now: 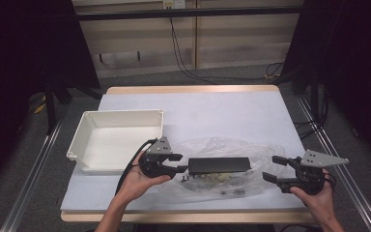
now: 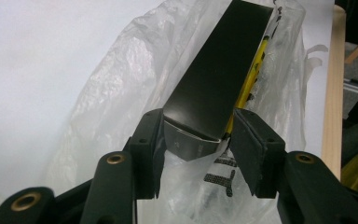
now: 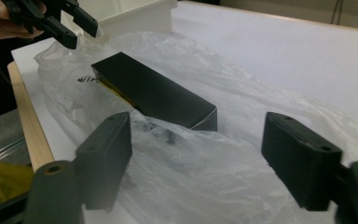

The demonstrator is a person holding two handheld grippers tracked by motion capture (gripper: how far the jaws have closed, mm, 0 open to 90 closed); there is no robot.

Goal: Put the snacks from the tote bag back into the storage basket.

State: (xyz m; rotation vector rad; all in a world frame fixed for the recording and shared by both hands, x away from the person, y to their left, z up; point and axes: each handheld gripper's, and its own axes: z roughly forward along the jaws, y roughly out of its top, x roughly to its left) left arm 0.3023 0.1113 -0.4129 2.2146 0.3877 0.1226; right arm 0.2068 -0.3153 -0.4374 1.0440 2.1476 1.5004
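At the left of the white table (image 1: 222, 111) sits an open white plastic bin (image 1: 116, 140), shallow and rectangular, with nothing visible inside it. Just to its right, the person's left hand (image 1: 137, 181) holds the left gripper (image 1: 182, 163), which points rightward at the near end of a long black box (image 1: 219, 165). In the left gripper view the two black pads (image 2: 254, 149) stand on either side of that end of the box; the left pad looks to be against the box's side, while a narrow gap shows by the right pad, so the jaws are partly parted and the grip seems loosened rather than clamped.

The black box lies flat on a crumpled clear plastic bag (image 1: 232, 145), near the table's front edge, between the two grippers. A yellow printed strip (image 2: 251, 77) shows along one side of the box, under the film.

Farther right, the person's right hand (image 1: 319, 195) holds the right gripper (image 1: 274, 167), just off the bag's right edge and pointing left toward the box. In the right gripper view its jaws stand wide apart with only bag film beneath them, and the box's far end lies beyond the fingertips, untouched.
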